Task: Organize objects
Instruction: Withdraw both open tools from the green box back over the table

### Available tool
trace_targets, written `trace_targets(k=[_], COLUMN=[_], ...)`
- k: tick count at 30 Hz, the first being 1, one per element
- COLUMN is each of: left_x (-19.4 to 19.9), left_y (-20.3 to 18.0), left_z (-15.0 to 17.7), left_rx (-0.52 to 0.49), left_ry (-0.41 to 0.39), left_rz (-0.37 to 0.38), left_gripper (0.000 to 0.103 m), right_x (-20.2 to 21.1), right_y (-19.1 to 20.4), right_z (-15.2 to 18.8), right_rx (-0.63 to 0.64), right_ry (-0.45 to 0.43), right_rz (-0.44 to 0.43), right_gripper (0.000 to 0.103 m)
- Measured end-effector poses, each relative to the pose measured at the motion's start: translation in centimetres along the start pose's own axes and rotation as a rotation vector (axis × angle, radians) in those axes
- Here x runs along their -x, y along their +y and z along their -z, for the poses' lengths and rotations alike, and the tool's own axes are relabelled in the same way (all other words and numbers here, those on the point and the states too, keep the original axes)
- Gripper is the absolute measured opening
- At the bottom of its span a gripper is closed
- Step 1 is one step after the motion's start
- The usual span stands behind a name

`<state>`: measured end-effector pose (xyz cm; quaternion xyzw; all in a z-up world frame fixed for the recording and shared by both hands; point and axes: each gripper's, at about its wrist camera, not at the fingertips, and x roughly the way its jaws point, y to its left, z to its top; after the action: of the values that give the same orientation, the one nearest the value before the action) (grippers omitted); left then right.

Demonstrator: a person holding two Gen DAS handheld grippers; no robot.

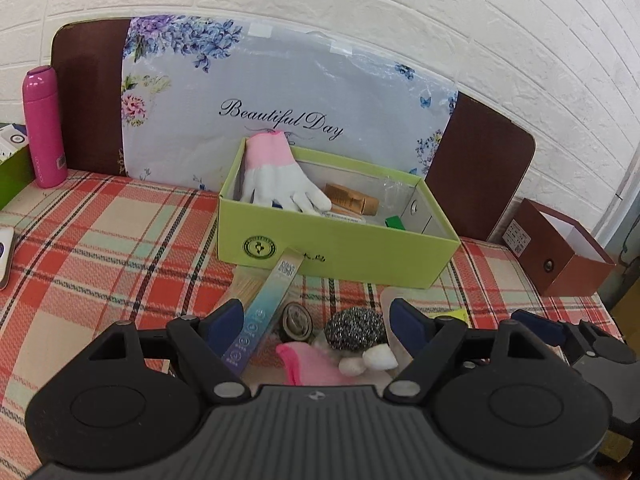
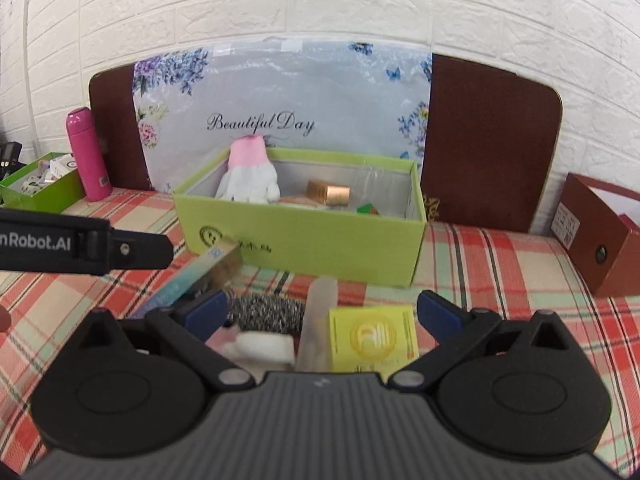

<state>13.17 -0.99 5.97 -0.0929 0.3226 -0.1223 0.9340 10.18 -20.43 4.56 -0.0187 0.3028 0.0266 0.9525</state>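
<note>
Steel scourer (image 1: pixel 355 328) lies on the plaid table (image 1: pixel 100 248) between the spread fingers of the left claw (image 1: pixel 316 316), beside a pink glove (image 1: pixel 308 364) and slim teal box (image 1: pixel 266 308). Right claw (image 2: pixel 322 312), also spread, hovers over a yellow packet (image 2: pixel 374 336). Beyond stands the green box (image 1: pixel 332 248), holding another glove (image 1: pixel 276 176).

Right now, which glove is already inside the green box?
The glove with the pink cuff and white fingers, draped over the back left corner of the green box. The other glove lies on the tablecloth, between the left gripper's fingers.
</note>
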Motion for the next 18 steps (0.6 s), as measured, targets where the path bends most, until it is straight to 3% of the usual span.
trace_targets(k=[10,18], left_x=[0.2,-0.4], left_y=[0.5,1.7], left_z=[3.0,5.1], left_rx=[0.005,-0.03], left_ry=[0.056,0.092], left_rz=[-0.045,-0.087], left_gripper=[0.083,0.083], right_x=[0.7,1.5], right_y=[-0.3,-1.3], right_z=[3.6,7.9], right_rx=[-0.056,-0.1], right_ry=[0.032,0.036], right_rz=[0.05,-0.04], right_gripper=[0.103,0.103])
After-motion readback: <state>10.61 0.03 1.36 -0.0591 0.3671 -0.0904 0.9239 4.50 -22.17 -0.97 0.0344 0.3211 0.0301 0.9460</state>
